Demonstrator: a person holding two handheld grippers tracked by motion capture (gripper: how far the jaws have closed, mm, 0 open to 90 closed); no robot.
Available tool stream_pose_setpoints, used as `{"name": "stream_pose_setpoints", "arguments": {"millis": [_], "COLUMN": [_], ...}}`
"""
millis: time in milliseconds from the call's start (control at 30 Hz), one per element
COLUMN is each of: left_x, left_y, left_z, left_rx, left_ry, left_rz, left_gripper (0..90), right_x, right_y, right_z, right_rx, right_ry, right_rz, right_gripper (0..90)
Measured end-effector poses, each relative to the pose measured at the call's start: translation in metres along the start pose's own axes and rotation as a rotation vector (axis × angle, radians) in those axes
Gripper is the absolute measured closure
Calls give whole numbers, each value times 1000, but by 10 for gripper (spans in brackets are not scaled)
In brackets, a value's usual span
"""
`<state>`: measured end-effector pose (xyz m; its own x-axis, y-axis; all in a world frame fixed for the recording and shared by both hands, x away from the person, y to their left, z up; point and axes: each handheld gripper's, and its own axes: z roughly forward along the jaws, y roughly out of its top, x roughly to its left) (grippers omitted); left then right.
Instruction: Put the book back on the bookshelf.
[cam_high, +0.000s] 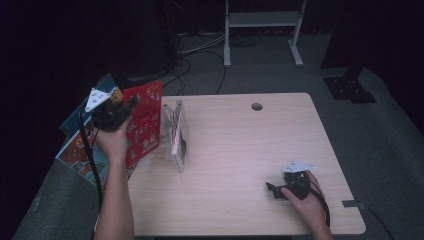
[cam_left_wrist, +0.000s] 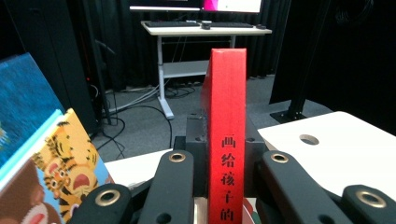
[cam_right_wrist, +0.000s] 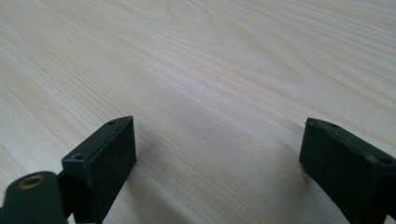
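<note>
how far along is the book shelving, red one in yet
Not yet. Done: a few thin books already stand upright at the table's left side. In hand: the left gripper is shut on the red book, held upright beside them. Left: setting it down with the standing ones; more books lie off the table's left edge. The right gripper rests open on the table.

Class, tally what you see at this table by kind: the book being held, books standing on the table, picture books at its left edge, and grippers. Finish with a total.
Red book, held upright: 1
Pale book standing on the wooden table: 1
Picture books at the left edge, blue cover and tiger cover: 2
Black two-jaw grippers, left gripper and right gripper: 2
Total: 6
</note>
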<state>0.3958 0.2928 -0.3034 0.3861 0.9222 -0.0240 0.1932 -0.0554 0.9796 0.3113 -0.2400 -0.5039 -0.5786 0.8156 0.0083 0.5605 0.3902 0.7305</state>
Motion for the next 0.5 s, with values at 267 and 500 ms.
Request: {"name": "stream_pose_setpoints", "arguments": {"millis": [267,500], "left_x": [2,-2], "left_y": [-7,-5], "left_z": [4,0], "left_rx": [9,39], "left_ry": [-4,10], "left_rz": [0,2], "left_gripper": [796,795], "right_x": [0,0], "right_y": [0,0], "right_z": [0,0], "right_rx": [1,2], "right_ry": [0,0], "right_rz": [-3,-1], "right_gripper": [99,99]}}
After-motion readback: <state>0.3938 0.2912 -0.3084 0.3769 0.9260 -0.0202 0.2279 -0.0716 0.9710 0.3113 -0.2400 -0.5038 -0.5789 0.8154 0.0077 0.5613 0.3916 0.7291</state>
